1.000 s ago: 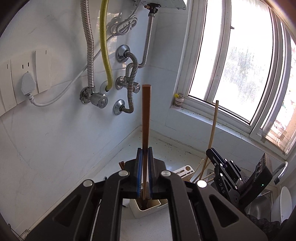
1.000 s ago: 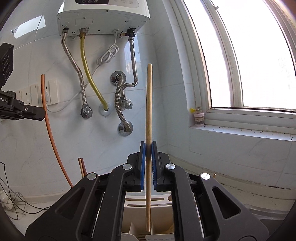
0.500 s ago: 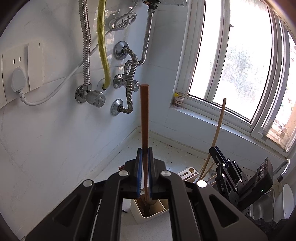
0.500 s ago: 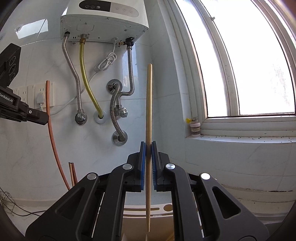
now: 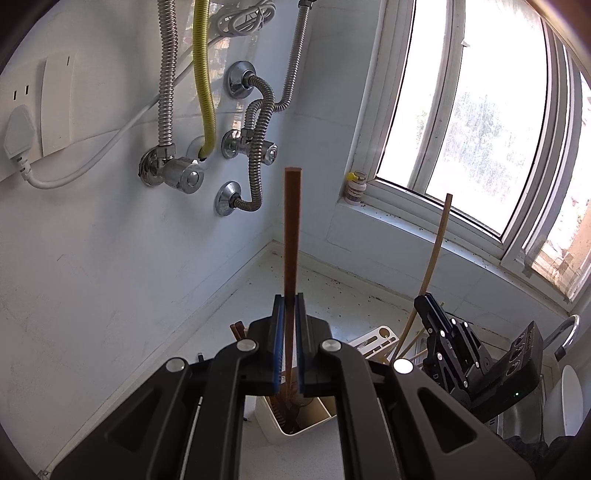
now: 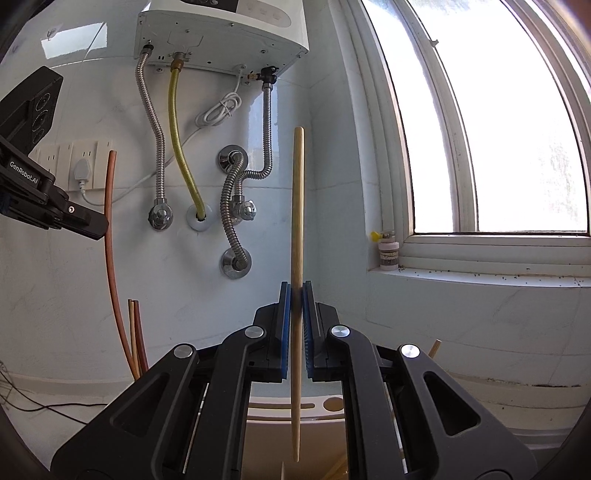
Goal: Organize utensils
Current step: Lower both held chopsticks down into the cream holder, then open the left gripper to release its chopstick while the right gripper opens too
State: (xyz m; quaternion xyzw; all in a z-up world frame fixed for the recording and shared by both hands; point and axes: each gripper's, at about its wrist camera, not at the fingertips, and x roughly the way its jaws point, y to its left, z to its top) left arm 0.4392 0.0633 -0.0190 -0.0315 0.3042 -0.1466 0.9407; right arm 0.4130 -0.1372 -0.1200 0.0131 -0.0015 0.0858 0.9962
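A dark brown chopstick (image 5: 292,236) is clamped upright between the blue pads of the left gripper (image 5: 290,306). Its lower end is seen reaching down into a white utensil holder (image 5: 275,424), which is taken here as the landmark. The holder stands on a pale counter (image 5: 332,299) in the corner below a tiled wall (image 5: 92,258). More dark chopsticks (image 5: 237,329) are seen standing in the holder just left of the gripper's fingers.

A light wooden chopstick (image 6: 297,258) is pinched between the pads of the right gripper (image 6: 295,295) and is held nearly upright, its narrow tip hanging just above the holder (image 6: 273,424), which is glimpsed between that gripper's arms. Whether the tip touches anything inside cannot be told. In the left wrist view the same light stick (image 5: 432,266) is seen rising to the right of the holder, with the right gripper's black body (image 5: 454,350) beside it.

In the right wrist view the brown chopstick (image 6: 112,251) is seen to the left of the holder, gripped by the left gripper (image 6: 94,225).

Above the holder, metal hoses (image 5: 258,155) and a yellow hose (image 5: 205,74) are fixed to the wall under a white water heater (image 6: 221,33). A window (image 5: 480,129) is set to the right of the holder, and a small bottle (image 5: 355,188) is stood on its sill.
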